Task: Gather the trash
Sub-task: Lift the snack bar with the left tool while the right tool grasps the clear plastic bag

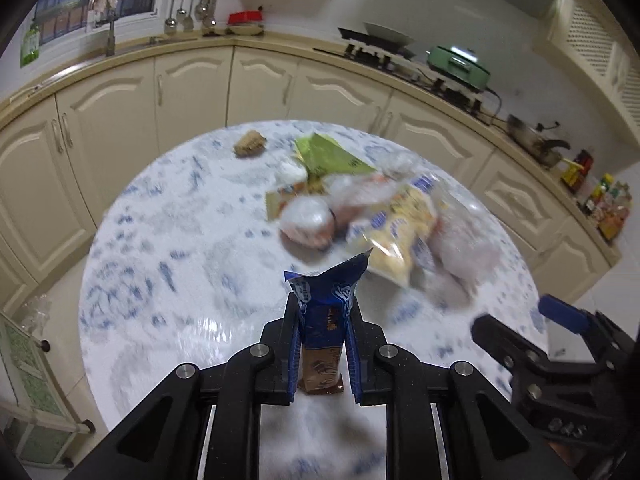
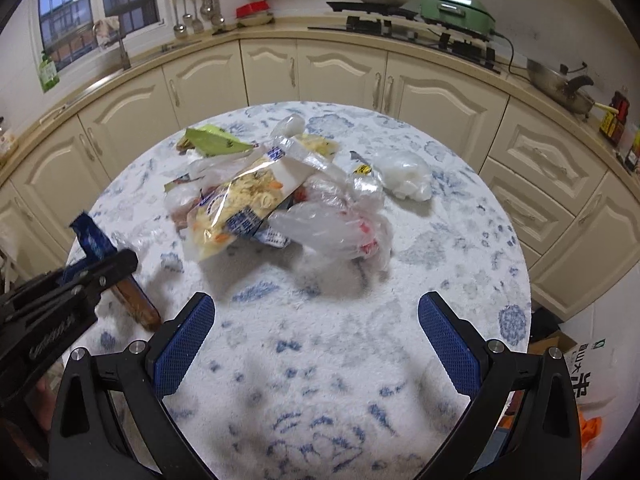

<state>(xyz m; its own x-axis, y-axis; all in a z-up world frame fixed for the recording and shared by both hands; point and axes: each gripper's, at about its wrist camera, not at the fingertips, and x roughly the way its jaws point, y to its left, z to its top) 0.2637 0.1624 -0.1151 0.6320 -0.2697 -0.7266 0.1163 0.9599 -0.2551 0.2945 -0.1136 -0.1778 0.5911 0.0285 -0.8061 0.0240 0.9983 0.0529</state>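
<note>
On the round desk (image 2: pixel 460 240) with its white, blue-flowered cover, a heap of trash is seen: a clear plastic snack bag (image 2: pixel 244 196) printed with yellow food and blue label panels, a crumpled clear plastic bag with red print (image 2: pixel 340 232), a flat green wrapper (image 2: pixel 216 142) at the far left of the heap, and a white crumpled plastic wad (image 2: pixel 404 174) lying just beside the heap to the right. The blue panels and a small yellow tag bear writing, but it is too blurred to be read. In the left wrist view a small tan crumpled object (image 1: pixel 250 144) is seen apart from the heap, near the far edge. The left gripper (image 1: pixel 323 344) is closed on a blue-and-brown snack bar wrapper (image 1: pixel 324 312), which is clamped between the blue pads and held upright, its torn blue top standing above the jaws and its brown lower end near the cover; white lettering is printed on the blue part, yet it cannot be made out. From the right wrist view the same wrapper (image 2: pixel 94 240) is seen at the desk's left edge. The right gripper (image 2: pixel 316 340) is held with its jaws wide apart above bare cover, with nothing between them. On a carton at the lower right of that view, large dark characters (image 2: pixel 580 376) are shown.
</note>
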